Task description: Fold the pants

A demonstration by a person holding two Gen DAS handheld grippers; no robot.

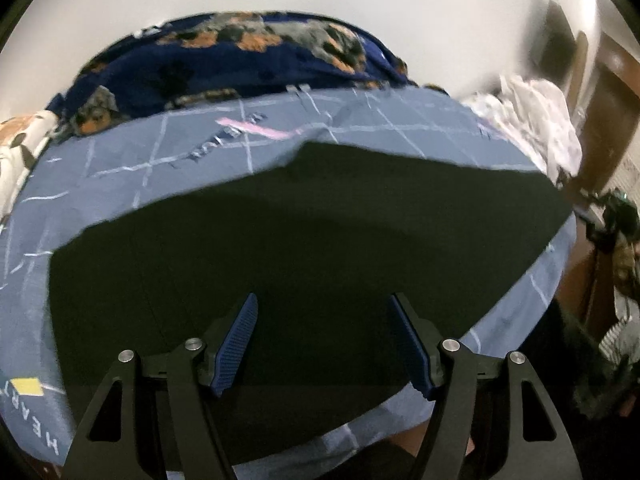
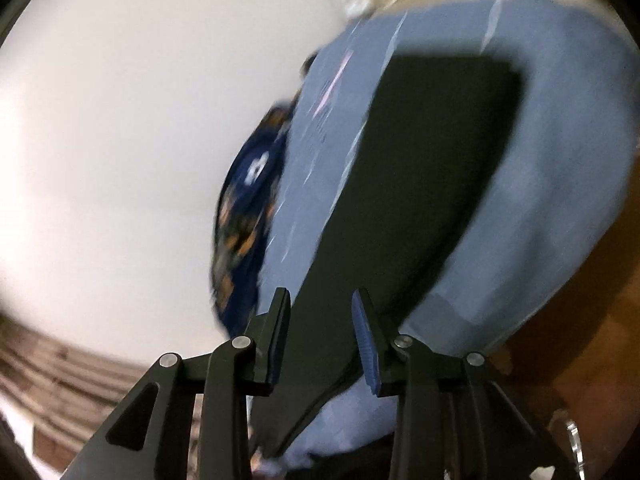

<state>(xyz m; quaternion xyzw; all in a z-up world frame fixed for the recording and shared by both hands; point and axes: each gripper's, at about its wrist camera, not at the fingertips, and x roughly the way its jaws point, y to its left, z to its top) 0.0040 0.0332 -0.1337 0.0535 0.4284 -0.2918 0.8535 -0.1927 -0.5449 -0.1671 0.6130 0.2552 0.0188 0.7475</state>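
Dark, near-black pants [image 1: 300, 220] lie flat on a blue bed sheet [image 1: 140, 148] with thin white lines. My left gripper [image 1: 323, 298] hovers over the near part of the pants, its blue pads wide apart with nothing pinched between them. In the right wrist view the same pants [image 2: 420, 160] stretch away as a long dark panel on the sheet [image 2: 560, 140]. My right gripper [image 2: 321, 294] stands at their near end. Its jaws are partly apart, and the cloth shows through the gap without the pads pressing on it. That view is blurred.
A dark blue blanket [image 1: 240, 56] with orange patches is bunched along the bed's far side against a white wall. A heap of white cloth [image 1: 536, 120] lies at the far right corner of the bed. A brown wooden door [image 1: 612, 100] stands beyond the bed's right edge.
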